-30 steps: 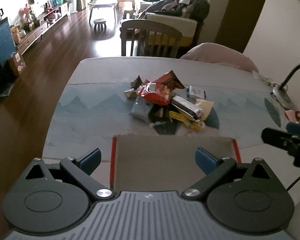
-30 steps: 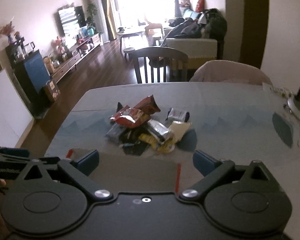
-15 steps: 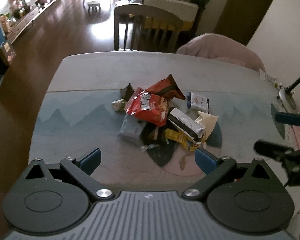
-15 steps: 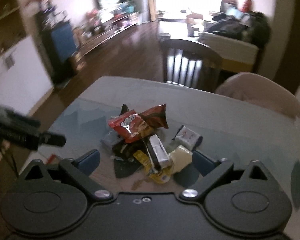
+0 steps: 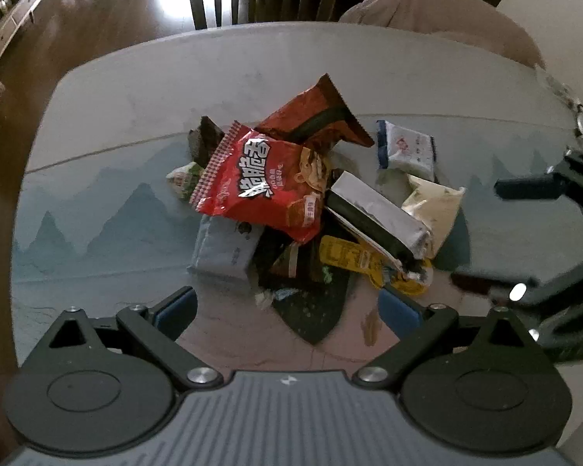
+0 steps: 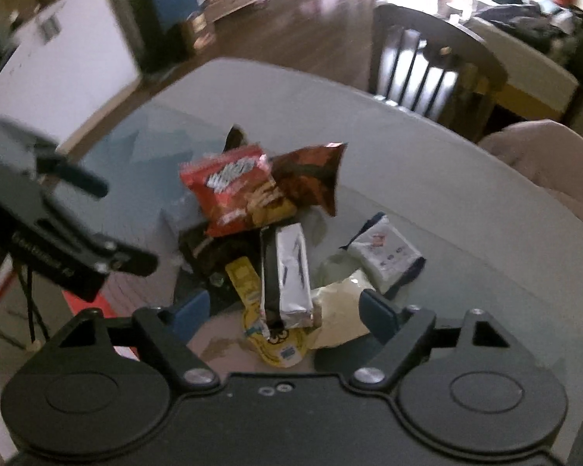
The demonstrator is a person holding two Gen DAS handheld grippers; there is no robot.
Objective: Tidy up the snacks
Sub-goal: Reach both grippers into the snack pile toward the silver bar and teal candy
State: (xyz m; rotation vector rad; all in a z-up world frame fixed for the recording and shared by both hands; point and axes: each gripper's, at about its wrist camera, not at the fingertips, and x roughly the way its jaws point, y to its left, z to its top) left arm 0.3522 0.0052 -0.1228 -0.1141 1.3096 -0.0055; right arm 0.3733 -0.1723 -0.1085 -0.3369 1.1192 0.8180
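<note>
Both claws have dropped in close over the snack pile on the table [image 5: 97, 116], which a second ago sat well ahead. Sorting looks about to begin; nothing is picked yet. The left claw [image 5: 287, 310] hangs wide and empty. The right claw [image 6: 283, 310] is closing, straddling the near end of the silver foil bar [image 6: 289, 272] without pressing it. The crinkly red chip bag [image 5: 264, 182] tops the heap, glossy and puffed.

Two steep, close wrist views from opposite sides, sharing the snack pile [image 5: 307, 202].
</note>
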